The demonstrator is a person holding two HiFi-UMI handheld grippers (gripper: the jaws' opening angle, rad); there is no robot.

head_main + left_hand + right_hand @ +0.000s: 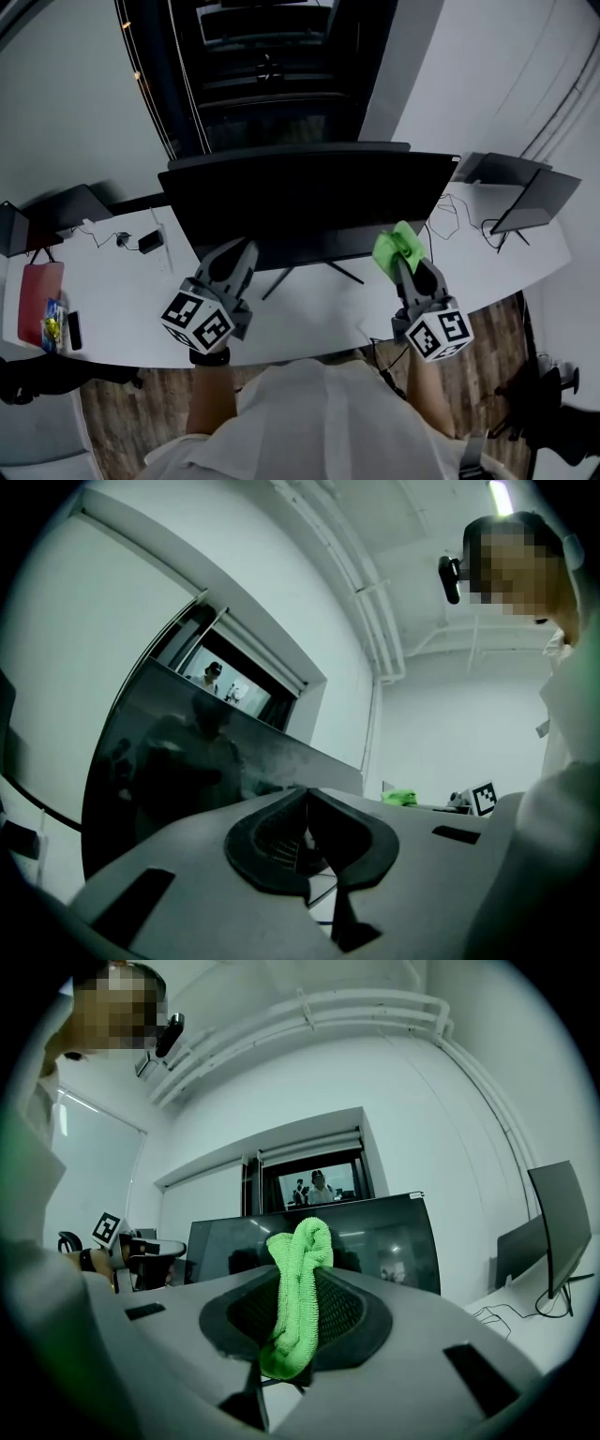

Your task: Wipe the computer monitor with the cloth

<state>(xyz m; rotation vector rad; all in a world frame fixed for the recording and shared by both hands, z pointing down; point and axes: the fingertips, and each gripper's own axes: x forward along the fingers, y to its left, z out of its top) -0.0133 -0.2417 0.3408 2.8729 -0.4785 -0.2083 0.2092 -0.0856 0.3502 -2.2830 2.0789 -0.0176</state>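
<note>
Fingers (349, 1309) of right gripper (409, 258) clamp green cloth (397, 246) near lower-right corner of monitor (309, 202), left gripper (232, 261) closed empty; risk: cloth could slip under wiping pressure, letting bare jaw tips scratch it.

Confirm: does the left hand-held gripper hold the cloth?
No, its jaws are shut empty; the right hand-held gripper clamps the green cloth.
</note>
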